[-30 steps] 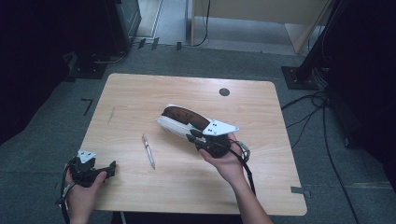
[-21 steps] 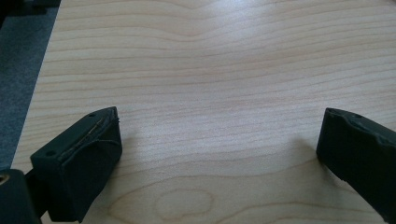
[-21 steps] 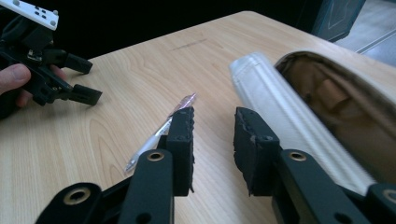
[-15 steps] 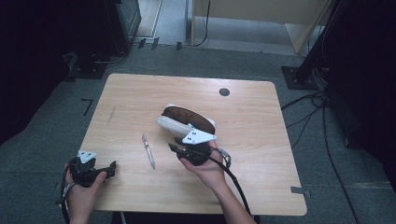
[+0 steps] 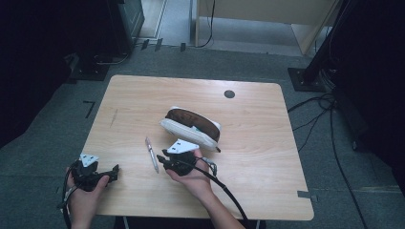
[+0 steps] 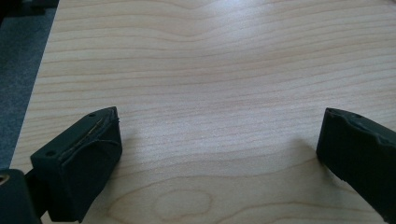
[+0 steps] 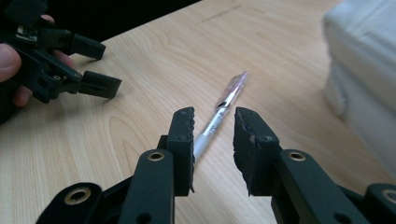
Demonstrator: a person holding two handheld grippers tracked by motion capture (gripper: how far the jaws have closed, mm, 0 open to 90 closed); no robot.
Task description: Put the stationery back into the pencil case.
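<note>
Right gripper [image 5: 161,160] now lower, beside the pen [image 5: 152,154], jaws just widened

No lettering, label, brand, number or sign can be read anywhere: none on the pen [image 7: 219,114], none on the pouch [image 5: 193,126], none on the surface [image 5: 267,143].

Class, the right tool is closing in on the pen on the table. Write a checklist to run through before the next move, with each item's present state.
1. Pen lies free on the table, apart from the pouch: ok.
2. Right tool lined up with the pen: ok.
3. Its jaws stand apart with a narrow gap: ok.
4. Pen between the jaws: not ok, it lies just beyond them.
5. Left tool well clear of the pen: ok.
6. Pouch open to take the pen: cannot tell.
</note>
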